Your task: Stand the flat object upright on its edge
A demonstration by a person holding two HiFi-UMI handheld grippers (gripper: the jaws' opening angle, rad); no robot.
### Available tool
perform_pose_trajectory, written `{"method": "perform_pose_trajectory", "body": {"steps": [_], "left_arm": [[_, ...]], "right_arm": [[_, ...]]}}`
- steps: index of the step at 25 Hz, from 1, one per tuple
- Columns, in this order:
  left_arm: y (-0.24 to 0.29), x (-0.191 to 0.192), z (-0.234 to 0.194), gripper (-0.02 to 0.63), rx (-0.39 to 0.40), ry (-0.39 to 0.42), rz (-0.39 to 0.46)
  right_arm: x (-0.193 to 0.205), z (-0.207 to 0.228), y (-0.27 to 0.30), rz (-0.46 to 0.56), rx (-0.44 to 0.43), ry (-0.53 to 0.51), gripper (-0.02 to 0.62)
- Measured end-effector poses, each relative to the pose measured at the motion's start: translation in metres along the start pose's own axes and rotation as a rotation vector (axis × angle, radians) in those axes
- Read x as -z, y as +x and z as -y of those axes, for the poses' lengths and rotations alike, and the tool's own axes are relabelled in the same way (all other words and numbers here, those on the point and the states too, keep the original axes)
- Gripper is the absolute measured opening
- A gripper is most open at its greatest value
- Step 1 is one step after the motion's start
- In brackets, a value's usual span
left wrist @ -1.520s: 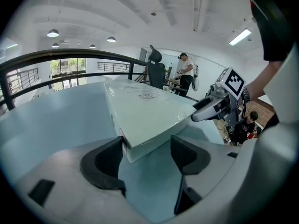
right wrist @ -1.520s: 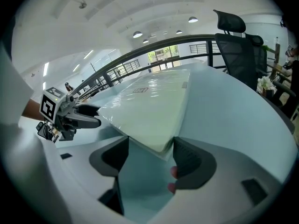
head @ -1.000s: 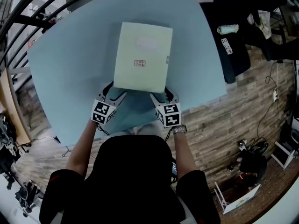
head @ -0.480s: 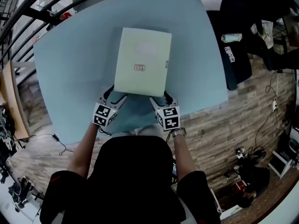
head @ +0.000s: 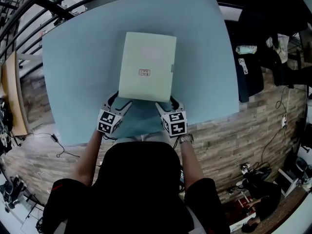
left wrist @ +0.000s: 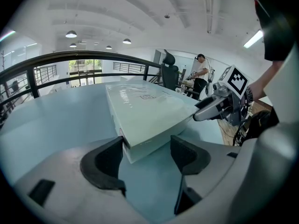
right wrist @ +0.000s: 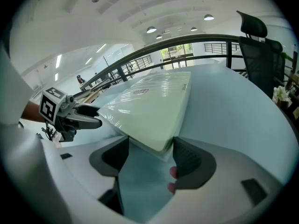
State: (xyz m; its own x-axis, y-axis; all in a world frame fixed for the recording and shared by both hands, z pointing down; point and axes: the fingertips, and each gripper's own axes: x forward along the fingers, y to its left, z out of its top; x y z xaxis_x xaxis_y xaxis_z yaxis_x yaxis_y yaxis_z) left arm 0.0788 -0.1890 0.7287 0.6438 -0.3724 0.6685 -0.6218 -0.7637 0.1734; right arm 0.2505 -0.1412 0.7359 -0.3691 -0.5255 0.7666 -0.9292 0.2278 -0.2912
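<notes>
The flat object is a pale green box (head: 146, 66) on the light blue table (head: 73, 82), long side pointing away from me. My left gripper (head: 118, 100) is shut on its near left corner, one pad on the left side and one on the near edge. My right gripper (head: 169, 101) is shut on the near right corner in the same way. In the left gripper view the box (left wrist: 145, 111) fills the gap between the jaws of the left gripper (left wrist: 147, 148). In the right gripper view the box (right wrist: 149, 106) sits in the right gripper (right wrist: 148, 153). The near edge seems slightly raised, with a shadow under it.
A black office chair (right wrist: 257, 41) and a dark railing (right wrist: 187, 48) stand beyond the table's far side. A person (left wrist: 202, 73) stands in the distance. Dark cloth and small items (head: 248, 67) lie right of the table on the wooden floor (head: 229, 135).
Both grippers and the box have shifted together a little across the table, away from its near edge. Both grips look unchanged.
</notes>
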Motion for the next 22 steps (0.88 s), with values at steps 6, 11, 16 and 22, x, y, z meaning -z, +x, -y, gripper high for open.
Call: {"method": "perform_pose_trajectory", "body": {"steps": [6, 11, 16, 22], "left_arm": [[-0.016, 0.002, -0.003, 0.301, -0.046, -0.035, 0.02], [-0.034, 0.011, -0.011, 0.301, -0.088, -0.066, 0.033], [-0.052, 0.025, -0.022, 0.301, -0.123, -0.095, 0.032], [-0.069, 0.035, -0.029, 0.301, -0.162, -0.127, 0.057]], "right_arm": [[-0.009, -0.012, 0.0, -0.014, -0.035, -0.05, 0.273], [-0.012, -0.031, 0.005, -0.031, -0.065, -0.096, 0.273], [-0.017, -0.05, 0.015, -0.044, -0.088, -0.135, 0.273], [-0.024, -0.067, 0.024, -0.054, -0.108, -0.179, 0.273]]}}
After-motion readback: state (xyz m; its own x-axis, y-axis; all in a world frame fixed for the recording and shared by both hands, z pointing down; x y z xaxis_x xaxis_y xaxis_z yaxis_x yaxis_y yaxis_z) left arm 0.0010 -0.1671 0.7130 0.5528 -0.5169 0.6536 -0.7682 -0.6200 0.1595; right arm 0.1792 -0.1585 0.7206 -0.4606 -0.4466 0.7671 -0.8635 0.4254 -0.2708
